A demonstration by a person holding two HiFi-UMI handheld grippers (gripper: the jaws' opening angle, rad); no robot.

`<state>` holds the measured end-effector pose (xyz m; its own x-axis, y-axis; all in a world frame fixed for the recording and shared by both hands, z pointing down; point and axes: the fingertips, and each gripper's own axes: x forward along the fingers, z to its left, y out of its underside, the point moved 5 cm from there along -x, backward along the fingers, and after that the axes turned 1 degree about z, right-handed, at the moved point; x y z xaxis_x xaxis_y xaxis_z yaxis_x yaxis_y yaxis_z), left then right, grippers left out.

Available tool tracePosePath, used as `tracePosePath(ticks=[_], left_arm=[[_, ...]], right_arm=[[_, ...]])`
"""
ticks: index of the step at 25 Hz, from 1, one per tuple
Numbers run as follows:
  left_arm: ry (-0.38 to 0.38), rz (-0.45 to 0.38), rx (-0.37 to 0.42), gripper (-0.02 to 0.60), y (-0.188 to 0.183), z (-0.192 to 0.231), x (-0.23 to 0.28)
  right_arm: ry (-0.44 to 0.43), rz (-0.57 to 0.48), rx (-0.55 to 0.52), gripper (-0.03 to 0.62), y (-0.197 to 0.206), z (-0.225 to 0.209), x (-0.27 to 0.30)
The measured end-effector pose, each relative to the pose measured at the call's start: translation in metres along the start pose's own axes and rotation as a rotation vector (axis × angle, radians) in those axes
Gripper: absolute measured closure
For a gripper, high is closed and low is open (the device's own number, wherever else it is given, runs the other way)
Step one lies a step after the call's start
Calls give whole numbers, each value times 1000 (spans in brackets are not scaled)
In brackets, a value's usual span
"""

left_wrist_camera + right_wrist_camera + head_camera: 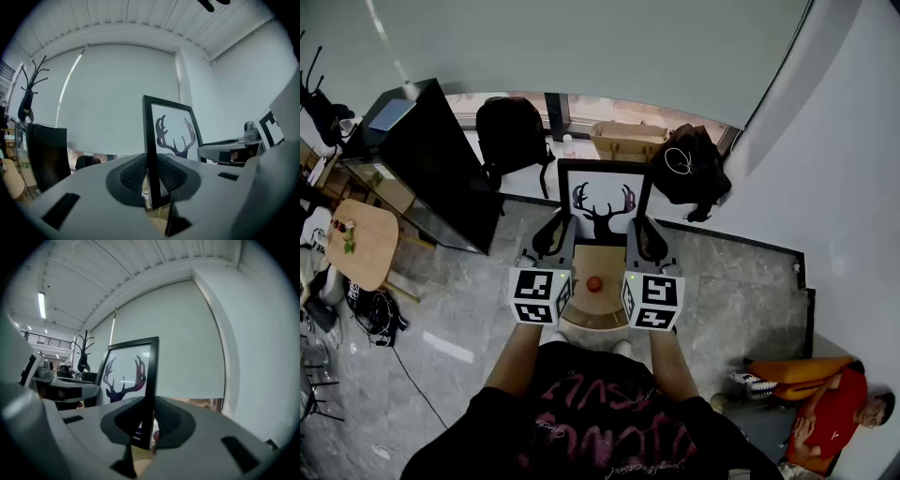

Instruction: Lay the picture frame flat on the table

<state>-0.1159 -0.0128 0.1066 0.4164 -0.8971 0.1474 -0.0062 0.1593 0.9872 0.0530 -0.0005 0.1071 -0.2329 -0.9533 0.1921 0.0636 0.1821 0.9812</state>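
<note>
A black picture frame (602, 202) with a deer-antler print stands upright, held above a small round wooden table (581, 317). My left gripper (561, 236) is shut on the frame's left edge and my right gripper (641, 238) on its right edge. In the left gripper view the frame's black edge (151, 140) runs up between the ribbed pads (131, 176), with my left gripper (152, 178) clamped on it. The right gripper view shows my right gripper (149, 423) pinching the other edge of the frame (151, 376). A small red object (594, 284) lies on the table under the frame.
A tall black cabinet (431, 159) stands at the left, with a black backpack (511, 131) behind the table. A black bag (689, 169) and a wooden crate (628, 141) sit by the window. A second wooden table (361, 244) is far left. A person in red (834, 417) sits lower right.
</note>
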Motion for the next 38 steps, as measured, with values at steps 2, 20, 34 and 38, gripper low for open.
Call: tracePosePath(ticks=[2,20,34,38], left_arm=[[1,2,-1,509,2,0,2],[11,16,16,509,10,2,15],[-1,59,12,509,27,7,25],[-4,72,8,509,34,8,24]], right_arm=[[1,1,2,513,2,-1,2],[1,8,15,513,14,-7,13],[-11,49,25,513,31,-8,25],[-14,63,27,513,38,-6,27]])
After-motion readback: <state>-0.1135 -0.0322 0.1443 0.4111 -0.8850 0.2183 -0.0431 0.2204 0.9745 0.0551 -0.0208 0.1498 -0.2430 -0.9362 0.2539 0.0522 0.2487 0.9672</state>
